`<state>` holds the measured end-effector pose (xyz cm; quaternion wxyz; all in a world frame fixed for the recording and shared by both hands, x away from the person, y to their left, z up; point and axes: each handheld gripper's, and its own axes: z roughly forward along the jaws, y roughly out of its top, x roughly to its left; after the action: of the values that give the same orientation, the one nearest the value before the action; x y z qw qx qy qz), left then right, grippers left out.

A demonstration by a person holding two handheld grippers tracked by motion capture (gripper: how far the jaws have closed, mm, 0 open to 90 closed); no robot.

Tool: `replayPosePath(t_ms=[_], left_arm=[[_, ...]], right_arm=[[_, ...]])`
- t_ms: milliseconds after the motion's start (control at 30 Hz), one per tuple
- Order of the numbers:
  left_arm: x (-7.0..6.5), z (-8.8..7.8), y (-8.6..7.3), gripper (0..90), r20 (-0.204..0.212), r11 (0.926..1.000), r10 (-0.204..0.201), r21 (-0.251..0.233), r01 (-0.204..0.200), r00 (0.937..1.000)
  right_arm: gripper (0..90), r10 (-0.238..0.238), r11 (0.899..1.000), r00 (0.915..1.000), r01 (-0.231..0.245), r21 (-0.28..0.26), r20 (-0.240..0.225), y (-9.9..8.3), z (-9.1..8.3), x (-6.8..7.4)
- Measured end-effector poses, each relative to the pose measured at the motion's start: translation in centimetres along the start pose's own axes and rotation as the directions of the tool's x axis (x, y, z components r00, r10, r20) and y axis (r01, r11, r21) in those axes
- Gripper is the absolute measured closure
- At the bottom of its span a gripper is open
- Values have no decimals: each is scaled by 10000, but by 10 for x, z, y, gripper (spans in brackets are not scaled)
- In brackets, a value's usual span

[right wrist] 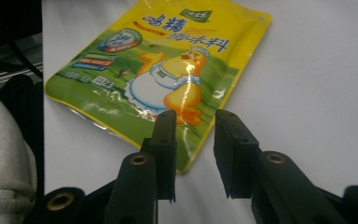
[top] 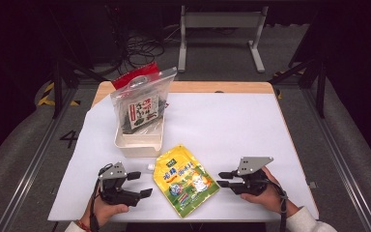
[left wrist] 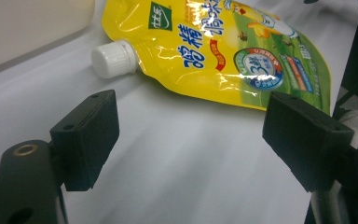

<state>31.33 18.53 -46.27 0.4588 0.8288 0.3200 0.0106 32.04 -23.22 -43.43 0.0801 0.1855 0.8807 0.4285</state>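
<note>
One yellow pouch [top: 185,181] lies flat on the white bench [top: 232,125] close to its near edge, with bare surface stretching away beyond and to the right of it. Of the two tongs, the left tongs [top: 140,184] stand wide open just left of the pouch near its white cap [left wrist: 113,58], and the right tongs [top: 224,179] sit just right of it, jaws narrowly parted with nothing between them. Behind the pouch, one white tub [top: 138,142] holds a clear seaweed bag [top: 140,104] upright, with a red packet [top: 135,75] behind that.
</note>
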Motion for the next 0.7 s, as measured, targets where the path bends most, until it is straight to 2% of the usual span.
replayPosePath(t_ms=[100, 233, 400, 500, 567, 667, 700], left_arm=[[1, 6, 2, 191, -24, 9998, -121, 137, 121, 9999], [2, 15, 5, 185, -24, 9992, -202, 353, 203, 9998], [5, 26, 11, 197, 156, 9982, -211, 561, 202, 9997], [5, 27, 12, 201, 162, 9981, -170, 594, 160, 9997], [5, 27, 12, 208, 215, 9980, -194, 600, 181, 9996], [4, 29, 14, 258, 457, 9976, -243, 662, 212, 9987], [4, 29, 14, 269, 457, 9976, -243, 662, 212, 9987]], right_arm=[[736, -236, 9993, 9986, 248, 270, -464, 1, 7, 12], [801, -628, 9946, 9951, 688, 778, -765, 0, 17, 23], [846, -564, 9925, 9968, 621, 1056, -563, -1, 23, 23], [862, -528, 9943, 9985, 542, 916, -170, 0, 20, 21], [888, -362, 9979, 9993, 364, 532, -61, 1, 16, 19], [893, -574, 9922, 9983, 582, 1098, -109, -3, 24, 20], [893, -574, 9922, 9983, 582, 1098, -109, -3, 24, 20]])
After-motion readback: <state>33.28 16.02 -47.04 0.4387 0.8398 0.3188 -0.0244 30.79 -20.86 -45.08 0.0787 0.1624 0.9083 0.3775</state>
